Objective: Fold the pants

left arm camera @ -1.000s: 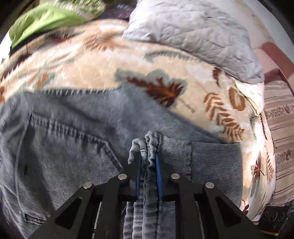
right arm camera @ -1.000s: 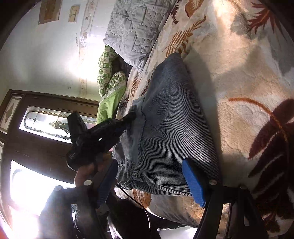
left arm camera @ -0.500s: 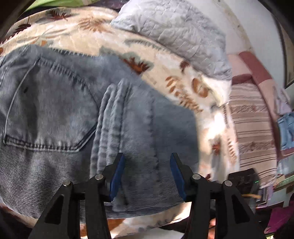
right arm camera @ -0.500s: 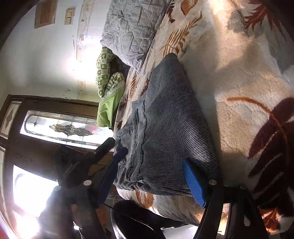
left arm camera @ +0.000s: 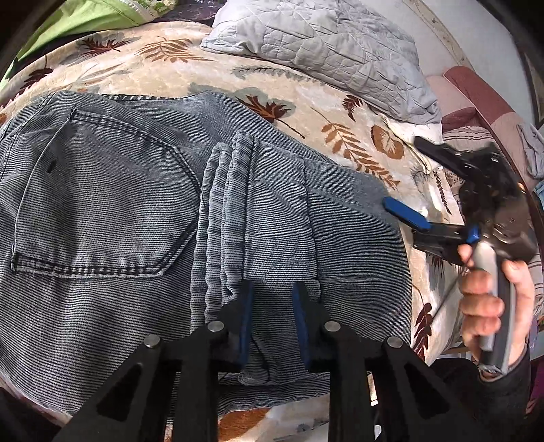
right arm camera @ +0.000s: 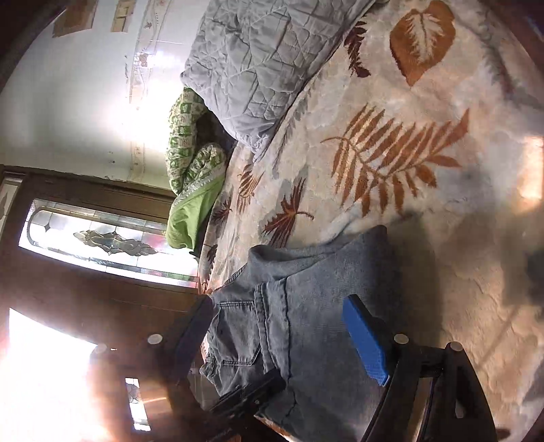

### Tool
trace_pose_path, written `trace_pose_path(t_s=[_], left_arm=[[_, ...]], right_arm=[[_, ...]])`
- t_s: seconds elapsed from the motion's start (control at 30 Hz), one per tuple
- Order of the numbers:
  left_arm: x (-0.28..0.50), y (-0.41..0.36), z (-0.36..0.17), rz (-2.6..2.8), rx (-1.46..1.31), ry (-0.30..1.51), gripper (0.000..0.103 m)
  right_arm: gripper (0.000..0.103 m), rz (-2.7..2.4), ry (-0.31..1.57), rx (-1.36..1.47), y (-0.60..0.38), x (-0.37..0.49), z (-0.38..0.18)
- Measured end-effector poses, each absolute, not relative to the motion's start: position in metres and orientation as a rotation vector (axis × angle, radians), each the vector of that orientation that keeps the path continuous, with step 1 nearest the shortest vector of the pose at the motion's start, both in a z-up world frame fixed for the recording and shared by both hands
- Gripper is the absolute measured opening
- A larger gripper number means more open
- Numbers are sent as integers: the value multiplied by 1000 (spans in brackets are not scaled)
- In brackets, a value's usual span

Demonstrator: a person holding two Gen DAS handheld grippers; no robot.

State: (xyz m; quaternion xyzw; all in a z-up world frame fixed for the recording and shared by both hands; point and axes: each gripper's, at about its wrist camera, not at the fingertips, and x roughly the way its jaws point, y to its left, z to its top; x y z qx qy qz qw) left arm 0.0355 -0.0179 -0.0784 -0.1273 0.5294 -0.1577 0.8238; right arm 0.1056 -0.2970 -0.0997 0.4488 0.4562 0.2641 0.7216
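Observation:
The grey-blue jeans lie folded on the leaf-print blanket, back pocket up, with a bunched ridge of cloth down the middle. My left gripper hovers over their near edge. Its jaws are closing, a narrow gap remains, and the pads do not press the cloth that lies flat beneath. A hand holds my right gripper beside the jeans' right edge. Its jaws are opening wide and hold nothing. In the right wrist view, the jeans lie just beyond the right gripper, and one of the left gripper's fingers shows low over them.
A grey quilted pillow lies at the back of the bed, with a green quilt at the far left. Pink striped cloth is piled to the right. The bed's front edge runs just below the jeans. A wooden door with glass stands beyond.
My left gripper let go of the bunched fold, drew back toward the near edge, opened, then narrowed. The right gripper swung to the jeans' right side and now shows in the left wrist view.

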Motion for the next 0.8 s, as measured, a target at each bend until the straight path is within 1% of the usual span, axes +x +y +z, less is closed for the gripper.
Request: trace_pose_path(t_s=[0.07,0.1,0.13,0.2,0.27,0.33,0.4,0.43,0.5,0.53,0.57,0.6,0.63,0.7,0.73,0.8], left_arm=[[35,-19,-78,-334,-258,1125,23],[34,-20,-77,-338,-251,1124,26],[34,-20,-77,-349,-251,1123,30],[34,-21,-76,-365,-257,1124,36],[34,-25,-76,-368,-254,1121,40],[33,-29,-75,-374,-242,1115,48],[34,-33,-74,-381,-227,1113,52],[35,-34,-73,-380,-224,1116,54],[34,-35,-69,-376,-215,1119,55],[33,-34,-65,-373,-217,1114,55],[30,-31,-59,-365,-219,1102,58],[26,-26,-53,-345,-216,1081,64],[22,-22,-47,-321,-216,1052,68],[16,-15,-38,-289,-230,995,71],[14,-13,-37,-271,-230,980,76],[14,-17,-44,-237,-193,1004,78]], right_arm=[[80,468,1051,976,-299,126,-123],[80,477,1027,1024,-301,127,-128],[80,478,1021,1028,-302,126,-124],[80,507,1001,993,-302,114,-106],[80,570,967,959,-303,88,-86],[81,602,975,957,-302,55,-78],[82,654,983,988,-297,24,-85],[82,658,1019,980,-292,13,-94],[82,600,1114,929,-282,3,-120],[82,595,1118,950,-281,0,-130],[82,596,1072,989,-285,-5,-128],[82,602,1051,1017,-289,-10,-125],[82,617,1011,1038,-292,-15,-119],[83,646,945,1054,-294,-28,-111],[83,659,954,1039,-291,-31,-114],[83,614,1043,977,-282,-31,-134]])
